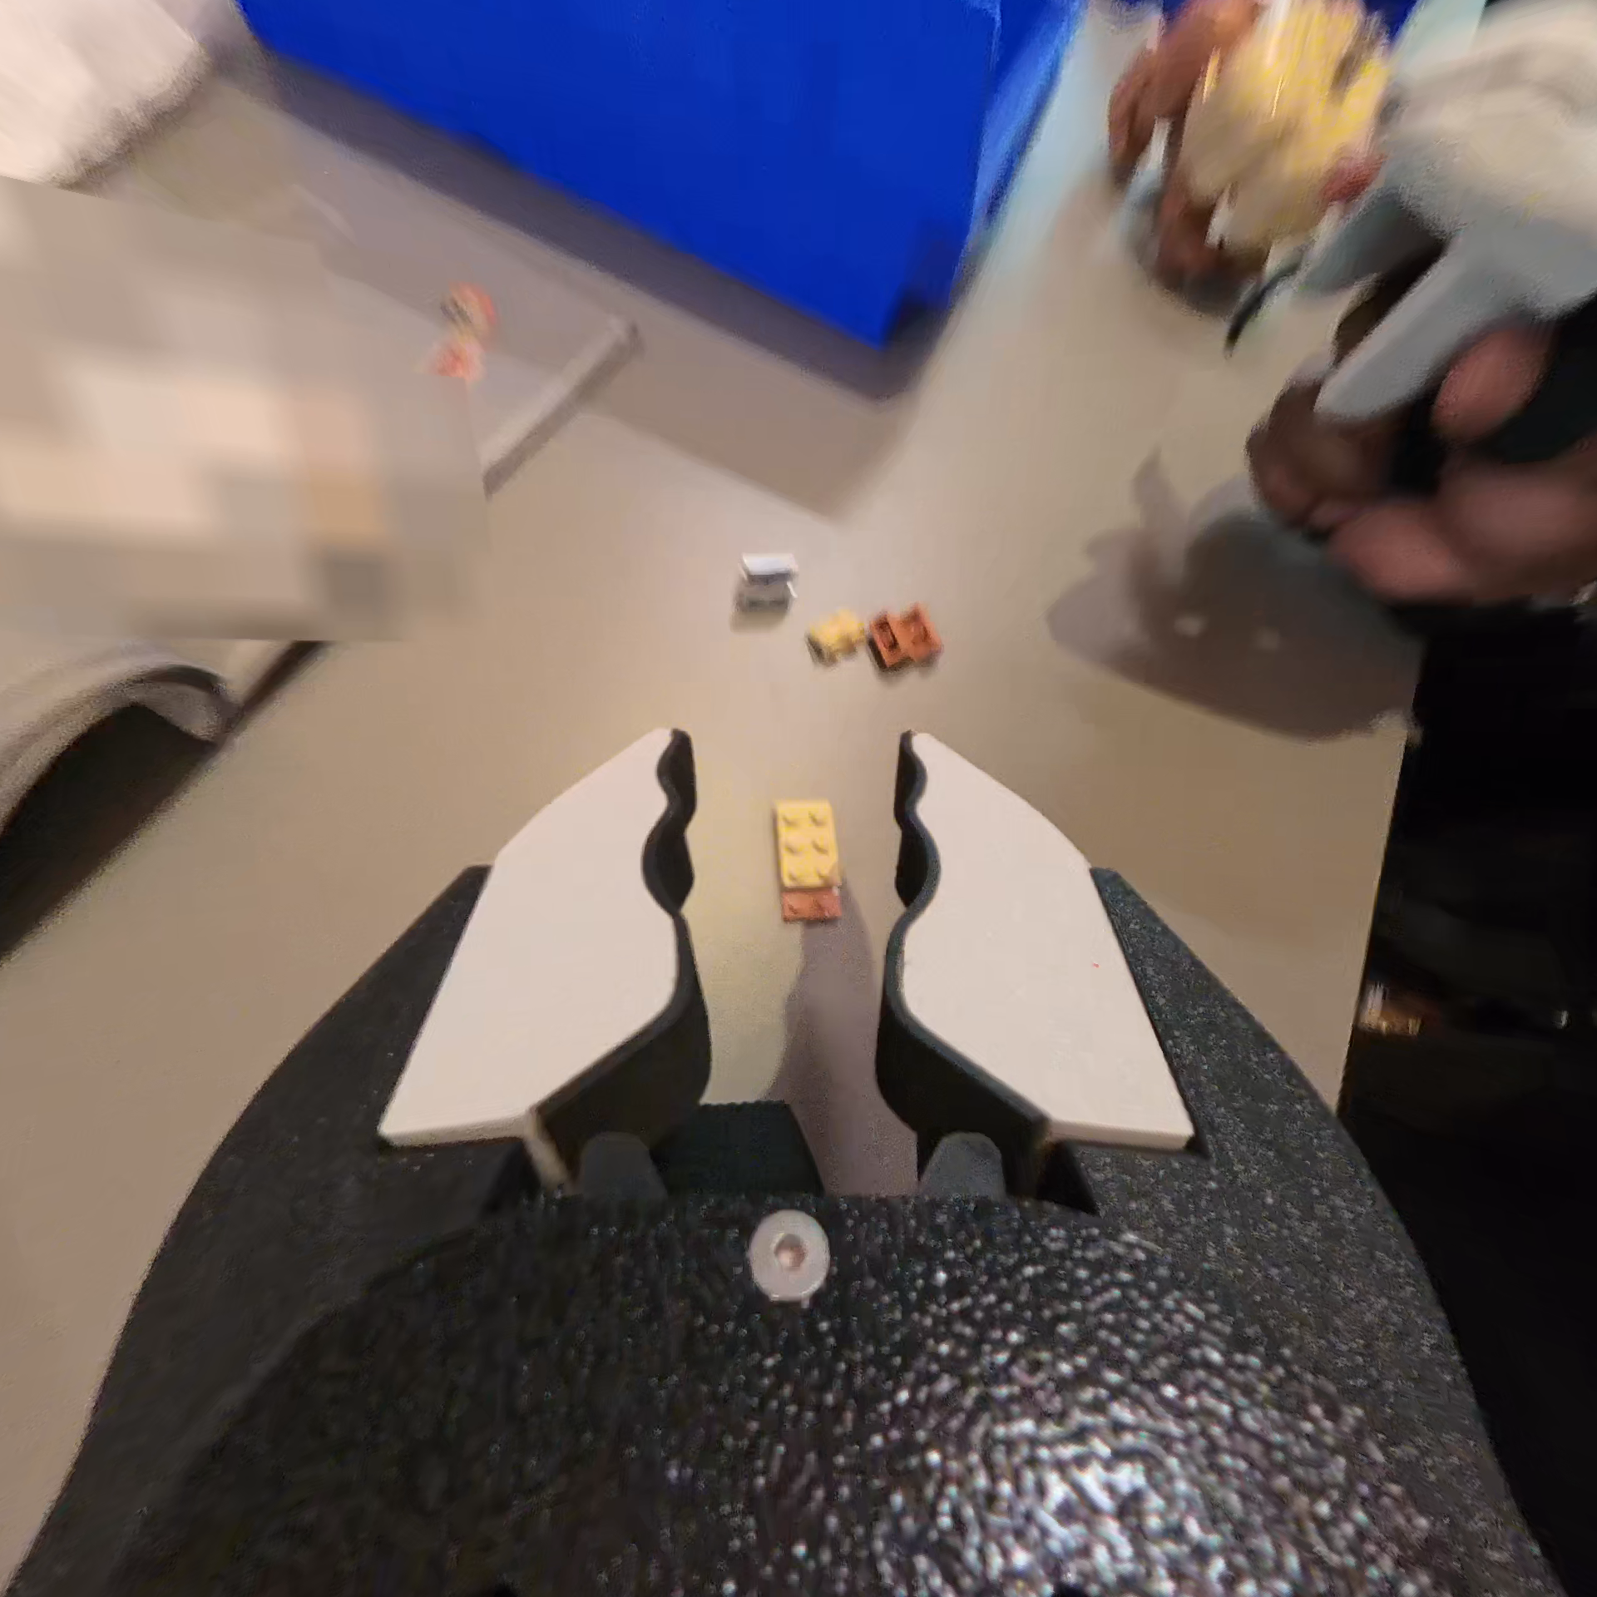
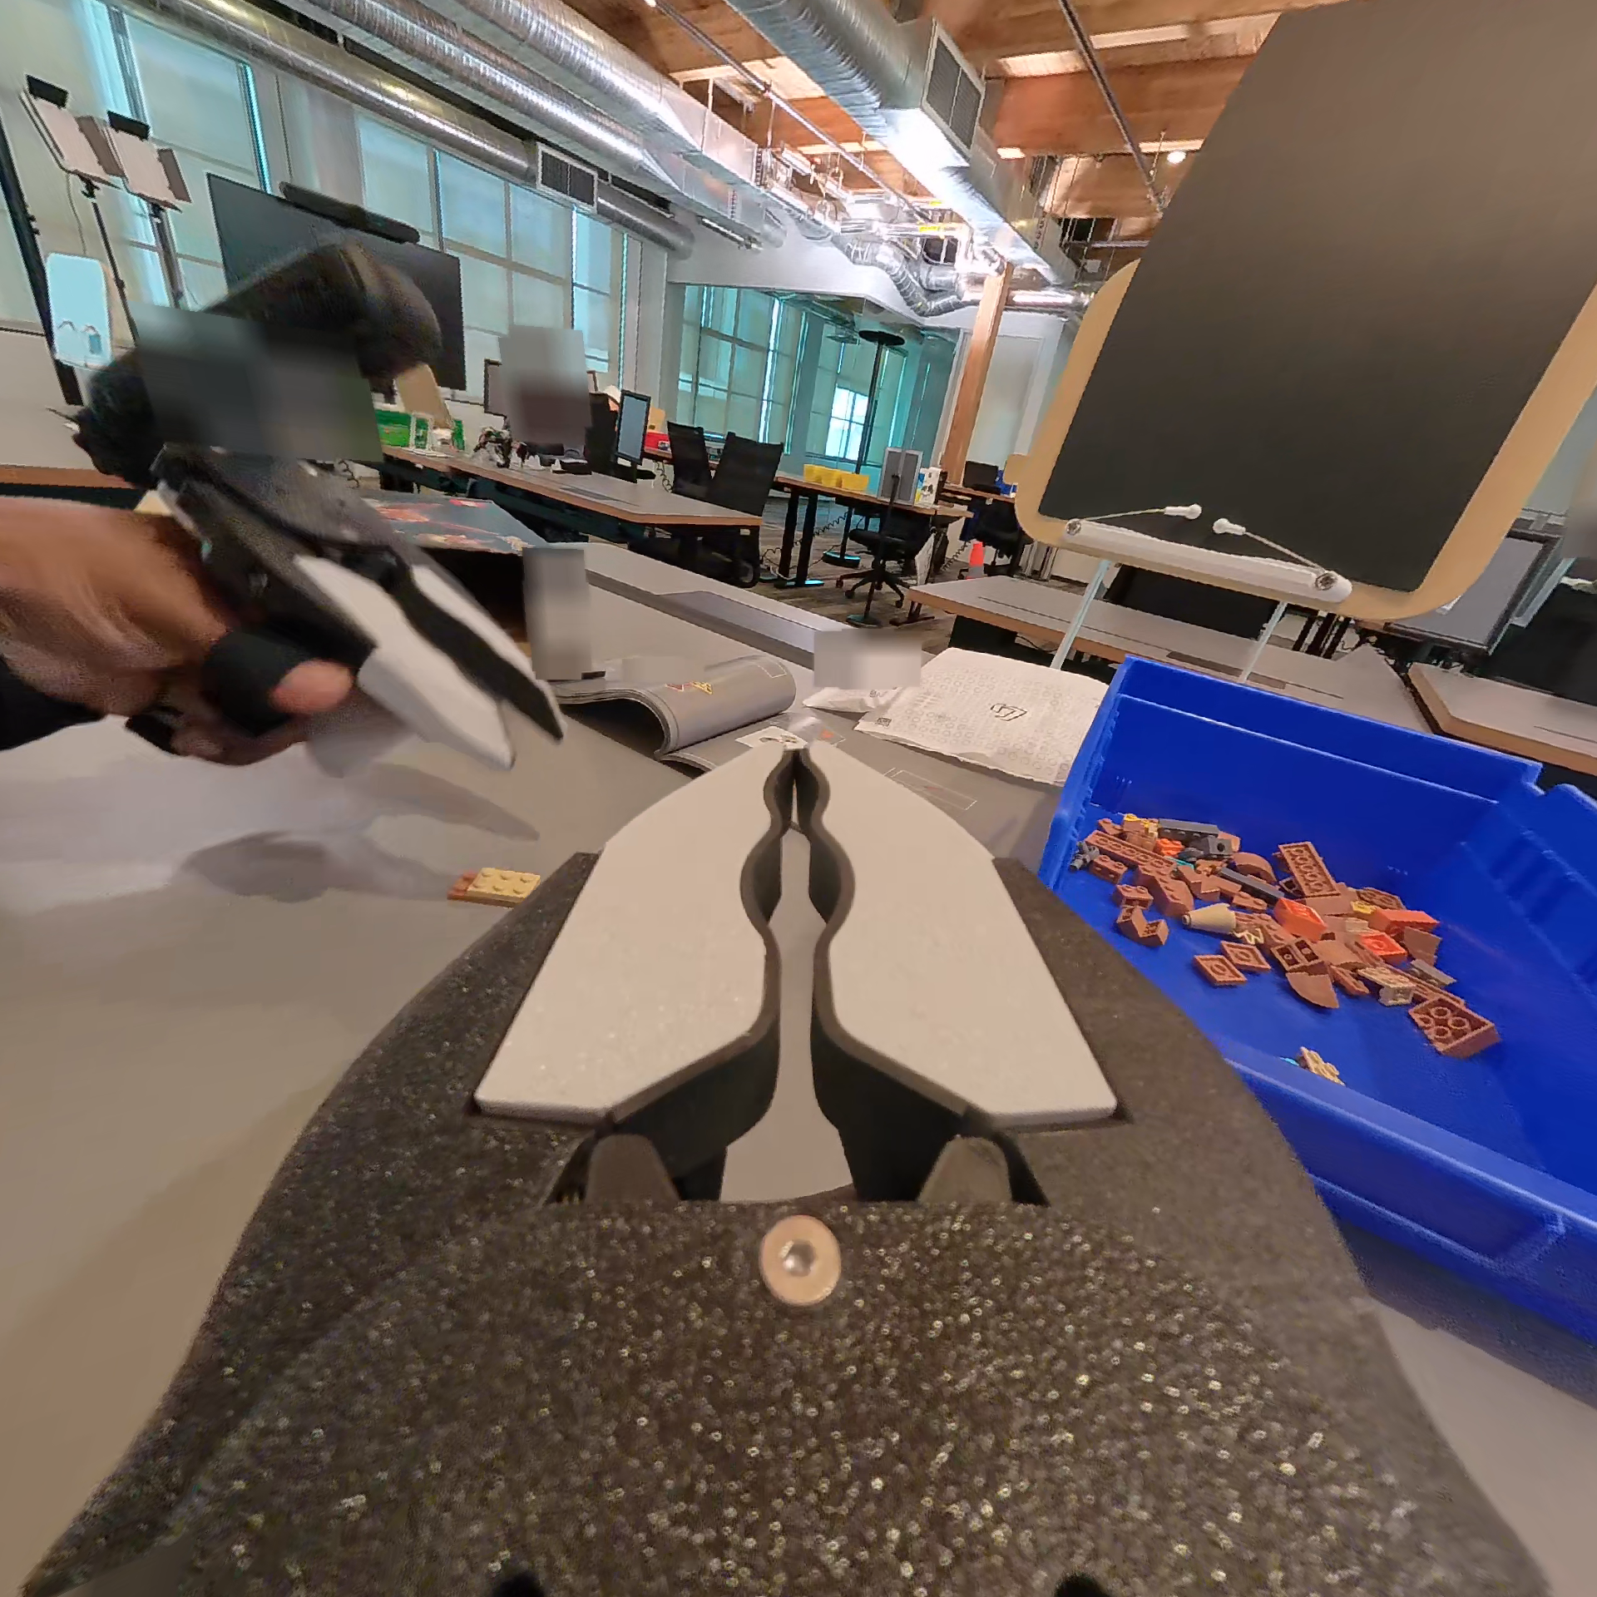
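**Left claw open over a stacked plate, right claw closed beside the bin**

Left claw (image 1: 793, 739): spread wide, gripping nothing. Hangs tilted down above the tabletop (image 1: 389, 864), with a yellow studded plate (image 1: 805, 843) showing in the gap between the two fingers, clear of both pads. Sits on a brown plate (image 1: 811, 905), whose end peeks out on the side nearer the claw's base. Just ahead of the fingertips, lying loose: a small white piece (image 1: 767, 581), a small yellow piece (image 1: 836, 635) and, touching or nearly touching it, a brown piece (image 1: 905, 635). Farther ahead, a blue bin (image 1: 691, 130). Much blurred by motion.

Right claw (image 2: 797, 756): tips closed together, nothing plainly between them; cannot tell whether some tiny piece is pinched there. Held up off the tabletop, with the bin immediately to its right, strewn with mostly brown bricks (image 2: 1296, 933). Ahead of the tips, an open booklet (image 2: 717, 700) and a printed paper bag (image 2: 976, 717). To the left and lower, the same yellow-on-brown stack, below the other claw.
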A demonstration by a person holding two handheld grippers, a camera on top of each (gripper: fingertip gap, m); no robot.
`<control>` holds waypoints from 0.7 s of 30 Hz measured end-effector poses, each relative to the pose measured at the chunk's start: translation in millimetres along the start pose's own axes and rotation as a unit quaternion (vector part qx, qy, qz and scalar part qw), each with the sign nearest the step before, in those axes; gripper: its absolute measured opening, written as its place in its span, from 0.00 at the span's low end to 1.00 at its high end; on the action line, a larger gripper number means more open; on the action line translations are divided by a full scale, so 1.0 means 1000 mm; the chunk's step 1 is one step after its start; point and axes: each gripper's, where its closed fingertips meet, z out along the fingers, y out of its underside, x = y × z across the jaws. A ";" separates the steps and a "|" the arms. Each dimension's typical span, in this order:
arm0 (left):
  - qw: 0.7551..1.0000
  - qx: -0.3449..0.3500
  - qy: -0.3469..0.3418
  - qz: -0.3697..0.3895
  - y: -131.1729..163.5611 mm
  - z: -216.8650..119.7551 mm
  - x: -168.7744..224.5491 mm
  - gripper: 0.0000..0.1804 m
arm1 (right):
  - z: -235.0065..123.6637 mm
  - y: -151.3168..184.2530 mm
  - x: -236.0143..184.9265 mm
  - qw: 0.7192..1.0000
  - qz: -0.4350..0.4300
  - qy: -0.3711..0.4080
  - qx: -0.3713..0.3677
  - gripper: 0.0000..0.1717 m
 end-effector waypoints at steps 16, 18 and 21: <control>0.943 -0.027 -0.332 0.016 -0.036 -0.042 -0.179 0.00 | 0.001 0.004 -0.002 1.000 0.006 -0.006 -0.003 0.00; 0.934 -0.044 -0.355 -0.019 -0.020 -0.065 -0.199 0.00 | 0.001 0.004 -0.003 1.000 0.011 -0.011 -0.003 0.00; 0.919 -0.092 -0.379 -0.054 0.012 -0.083 -0.217 0.00 | 0.002 0.003 -0.004 1.000 0.013 -0.014 -0.003 0.00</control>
